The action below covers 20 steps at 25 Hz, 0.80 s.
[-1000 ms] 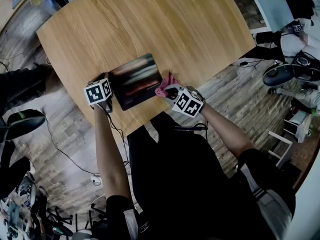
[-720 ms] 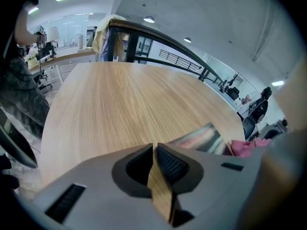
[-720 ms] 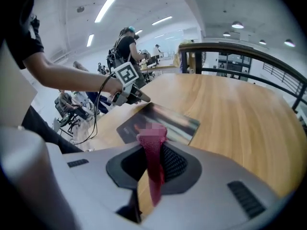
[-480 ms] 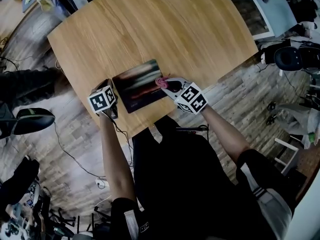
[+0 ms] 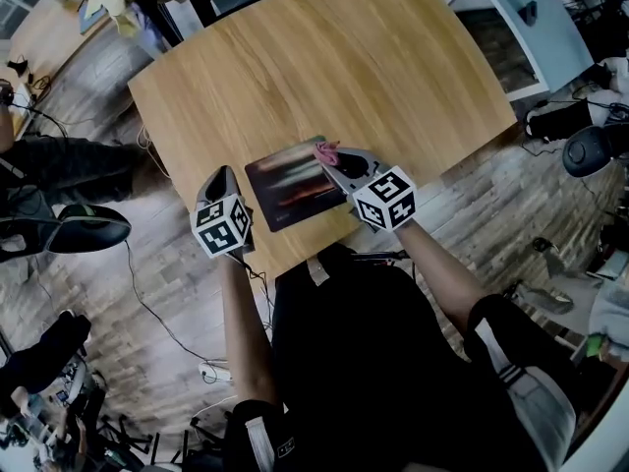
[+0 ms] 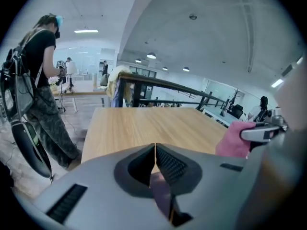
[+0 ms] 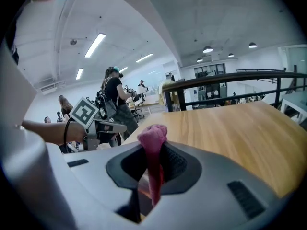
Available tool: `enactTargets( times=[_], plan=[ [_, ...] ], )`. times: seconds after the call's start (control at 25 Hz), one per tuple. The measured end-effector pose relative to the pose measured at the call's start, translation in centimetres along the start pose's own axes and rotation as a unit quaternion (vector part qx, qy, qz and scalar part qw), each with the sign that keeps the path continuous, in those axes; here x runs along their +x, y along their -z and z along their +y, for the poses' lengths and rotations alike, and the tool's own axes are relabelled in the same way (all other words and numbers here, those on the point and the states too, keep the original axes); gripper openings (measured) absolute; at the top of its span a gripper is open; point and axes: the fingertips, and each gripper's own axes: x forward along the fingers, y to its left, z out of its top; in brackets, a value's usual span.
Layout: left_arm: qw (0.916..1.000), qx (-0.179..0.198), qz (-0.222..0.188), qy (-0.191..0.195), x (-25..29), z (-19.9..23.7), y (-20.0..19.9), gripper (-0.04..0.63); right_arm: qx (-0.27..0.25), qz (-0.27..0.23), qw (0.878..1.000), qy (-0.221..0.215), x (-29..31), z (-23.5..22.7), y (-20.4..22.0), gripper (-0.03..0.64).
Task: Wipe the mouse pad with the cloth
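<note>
A dark mouse pad (image 5: 293,183) with reddish streaks lies near the front edge of the wooden table (image 5: 344,57). My right gripper (image 5: 330,154) is over the pad's far right corner, shut on a pink cloth (image 5: 323,149). In the right gripper view the pink cloth (image 7: 152,147) stands up, pinched between the jaws of the right gripper (image 7: 153,155). My left gripper (image 5: 220,178) is just left of the pad, apart from it. In the left gripper view the left gripper (image 6: 155,147) has its jaws pressed together with nothing between them; the pink cloth (image 6: 234,139) shows at the right.
A black railing (image 6: 158,83) runs beyond the table's far side. A person (image 6: 38,80) stands left of the table. A white table (image 5: 521,18) is at the back right. Cables (image 5: 147,313) and chair bases (image 5: 79,232) lie on the floor.
My right gripper carried the cloth from the pad's right edge up to its far right corner. My left gripper drew a little away from the pad's left edge. The head camera shifted.
</note>
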Motion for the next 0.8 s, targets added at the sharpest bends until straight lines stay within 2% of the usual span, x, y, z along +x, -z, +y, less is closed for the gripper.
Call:
enactTargets(
  times=[0.24, 0.44, 0.64, 0.8],
  plan=[
    [0.9962, 0.008, -0.086, -0.010, -5.0, -1.8, -3.9, 0.025, -0.014, -0.079, 0.996, 0.027, -1.9, 1.1, -6.2, 0.066],
    [0.9882, 0.023, -0.152, -0.004, -9.8, -3.6, -6.8, 0.025, -0.034, -0.134, 0.989, 0.045, -3.9, 2.8, -9.9, 0.066],
    [0.9763, 0.047, -0.211, 0.007, -14.2, -6.6, -9.1, 0.025, -0.052, -0.164, 0.983, 0.069, -6.2, 3.9, -11.3, 0.066],
    [0.9692, 0.088, -0.230, -0.005, -16.5, -8.1, -9.5, 0.025, -0.056, -0.180, 0.980, 0.066, -7.8, 5.5, -11.4, 0.066]
  ],
)
